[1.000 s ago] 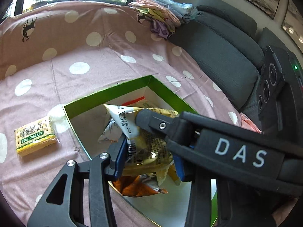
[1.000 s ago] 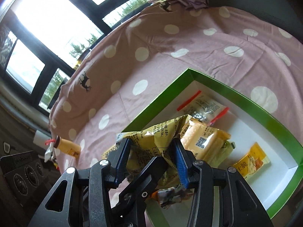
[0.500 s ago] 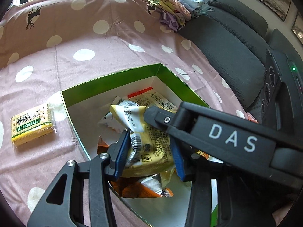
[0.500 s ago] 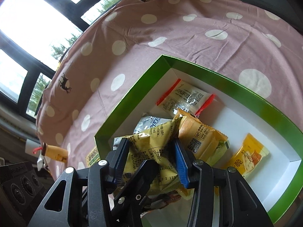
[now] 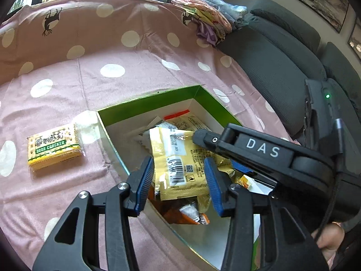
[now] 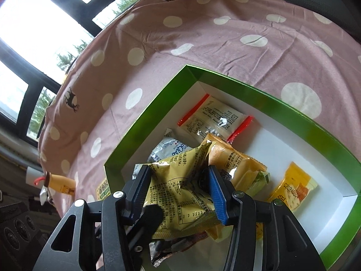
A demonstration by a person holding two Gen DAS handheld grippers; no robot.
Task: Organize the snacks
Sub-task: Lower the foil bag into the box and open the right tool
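A green box with a white inside [image 5: 144,103] [image 6: 248,85] lies on the pink dotted cloth and holds several snack packets. A yellow snack packet [image 5: 178,164] [image 6: 182,189] lies in the box between the fingers of both grippers. My left gripper [image 5: 178,180] is open, its blue pads apart beside the packet. My right gripper [image 6: 180,189] is open around the same packet. A soda cracker pack [image 5: 54,146] lies on the cloth left of the box.
Other packets lie in the box: a red-edged one [image 6: 214,119], an orange-yellow one [image 6: 293,185] and a tan one [image 6: 237,164]. A grey sofa [image 5: 282,52] stands at the right with folded clothes [image 5: 207,20]. A small bottle [image 6: 58,183] lies at the cloth's left edge.
Both grippers lowered the yellow packet into the box and their jaws widened. The packet now rests on the other snacks.
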